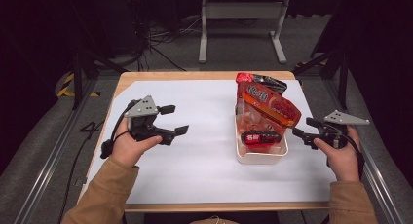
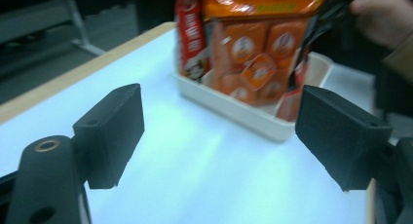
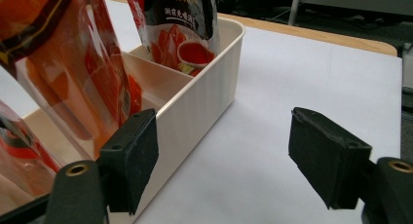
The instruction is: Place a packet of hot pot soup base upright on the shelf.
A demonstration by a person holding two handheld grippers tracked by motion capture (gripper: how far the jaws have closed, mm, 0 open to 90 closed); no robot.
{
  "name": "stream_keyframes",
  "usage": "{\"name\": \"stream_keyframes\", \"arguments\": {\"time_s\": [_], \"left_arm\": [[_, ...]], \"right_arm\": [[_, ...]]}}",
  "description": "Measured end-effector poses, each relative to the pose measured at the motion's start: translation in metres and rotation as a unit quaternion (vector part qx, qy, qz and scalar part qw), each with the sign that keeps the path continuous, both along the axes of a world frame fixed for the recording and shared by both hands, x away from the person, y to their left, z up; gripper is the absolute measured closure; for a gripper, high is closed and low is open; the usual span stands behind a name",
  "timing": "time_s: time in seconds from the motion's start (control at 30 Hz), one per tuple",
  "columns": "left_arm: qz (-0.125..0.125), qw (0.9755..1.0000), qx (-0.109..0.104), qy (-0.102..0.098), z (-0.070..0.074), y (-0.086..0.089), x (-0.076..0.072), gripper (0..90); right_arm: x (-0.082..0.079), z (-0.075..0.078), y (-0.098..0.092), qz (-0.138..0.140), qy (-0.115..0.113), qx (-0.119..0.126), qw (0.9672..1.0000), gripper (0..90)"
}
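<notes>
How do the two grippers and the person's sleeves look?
Both the left gripper and the right gripper are black, each with two blocky, square-ended jaws and a grey three-cornered plate on top. A black cable trails from the left one. The sleeves are tan.

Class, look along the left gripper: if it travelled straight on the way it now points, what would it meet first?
Probably the cream tray of snack packets: the open left gripper faces its near wall across bare white table. Depth is uncertain.

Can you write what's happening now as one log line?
left hand-held gripper: open, empty | right hand-held gripper: open, beside bin | snack bags: in bin
</notes>
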State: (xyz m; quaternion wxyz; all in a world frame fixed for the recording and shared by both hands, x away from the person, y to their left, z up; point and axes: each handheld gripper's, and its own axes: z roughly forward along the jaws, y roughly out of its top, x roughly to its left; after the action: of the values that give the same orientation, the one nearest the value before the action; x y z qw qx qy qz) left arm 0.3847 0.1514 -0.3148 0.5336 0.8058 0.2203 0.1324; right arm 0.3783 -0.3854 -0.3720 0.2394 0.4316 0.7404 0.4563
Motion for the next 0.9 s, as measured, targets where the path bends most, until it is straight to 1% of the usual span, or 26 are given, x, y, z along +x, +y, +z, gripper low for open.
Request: {"name": "stream_keyframes", "arguments": {"time_s": [0.03,0.07,0.1,0.13,0.17,0.23,0.27,0.3,0.33,0.4,0.47,0.5,0.53,0.63,0.67,0.73,0.77,0.8,0.83,0.9], "left_arm": [[0.003,1.0000,0.001,-0.001,-0.001,0.004,-0.001,18.7],[0.010,0.9999,-0.004,0.002,-0.004,0.015,-0.002,18.6],[0.010,0.9999,-0.004,0.002,-0.004,0.015,-0.002,18.4],[0.020,0.9998,-0.005,0.007,-0.009,0.024,-0.003,18.2],[0.020,0.9998,-0.005,0.007,-0.009,0.024,-0.003,17.9],[0.036,0.9993,0.002,0.011,-0.016,0.035,-0.004,17.2],[0.037,0.9992,0.005,0.010,-0.018,0.038,-0.004,16.7],[0.037,0.9992,0.005,0.010,-0.018,0.038,-0.004,16.4],[0.046,0.9989,0.005,0.008,-0.022,0.043,-0.005,16.3],[0.056,0.9983,-0.003,0.015,-0.030,0.050,-0.004,16.0],[0.063,0.9976,-0.007,0.028,-0.038,0.053,-0.002,15.9],[0.063,0.9976,-0.007,0.028,-0.038,0.053,-0.002,15.7],[0.068,0.9973,-0.002,0.030,-0.045,0.056,0.000,15.2],[0.069,0.9968,-0.006,0.041,-0.056,0.059,0.004,14.2],[0.069,0.9968,-0.006,0.041,-0.056,0.059,0.004,13.9],[0.077,0.9957,-0.012,0.049,-0.068,0.063,0.006,13.6],[0.080,0.9952,-0.017,0.054,-0.071,0.064,0.007,13.5],[0.083,0.9949,-0.020,0.055,-0.074,0.066,0.008,13.3],[0.088,0.9940,-0.028,0.060,-0.078,0.067,0.009,13.3],[0.096,0.9932,-0.026,0.061,-0.085,0.071,0.012,13.2]], "right_arm": [[0.000,0.000,0.000,0.001,0.000,0.000,1.0000,25.8],[0.000,0.000,0.000,0.001,0.000,0.000,1.0000,25.8],[0.000,0.000,0.000,0.001,0.000,0.000,1.0000,25.8],[0.000,0.000,0.001,0.001,0.002,-0.001,1.0000,25.8],[0.000,0.000,0.001,0.001,0.002,-0.001,1.0000,25.8],[0.000,0.000,0.002,0.005,0.002,-0.004,1.0000,25.6],[0.000,0.000,0.003,0.007,0.000,-0.005,1.0000,25.5],[0.000,0.000,0.003,0.007,0.000,-0.005,1.0000,25.4],[0.000,0.000,0.003,0.010,-0.001,-0.007,0.9999,25.3],[-0.001,0.000,0.003,0.010,-0.001,-0.005,0.9999,25.3],[0.000,-0.001,0.003,0.010,-0.001,-0.006,0.9999,25.3],[0.000,-0.002,0.003,0.010,-0.001,-0.006,0.9999,25.3],[0.000,-0.002,0.003,0.011,0.000,-0.008,0.9999,25.3],[0.000,-0.003,0.003,0.012,-0.001,-0.009,0.9999,25.2],[0.000,-0.003,0.003,0.012,-0.001,-0.009,0.9999,25.2],[0.000,-0.004,0.003,0.013,-0.002,-0.010,0.9999,25.2],[0.001,-0.004,0.003,0.014,-0.003,-0.012,0.9998,25.2],[0.001,-0.005,0.003,0.016,-0.003,-0.012,0.9998,25.1],[0.001,-0.005,0.003,0.016,-0.004,-0.012,0.9998,25.0],[0.001,-0.006,0.003,0.018,-0.003,-0.015,0.9997,25.0]]}}
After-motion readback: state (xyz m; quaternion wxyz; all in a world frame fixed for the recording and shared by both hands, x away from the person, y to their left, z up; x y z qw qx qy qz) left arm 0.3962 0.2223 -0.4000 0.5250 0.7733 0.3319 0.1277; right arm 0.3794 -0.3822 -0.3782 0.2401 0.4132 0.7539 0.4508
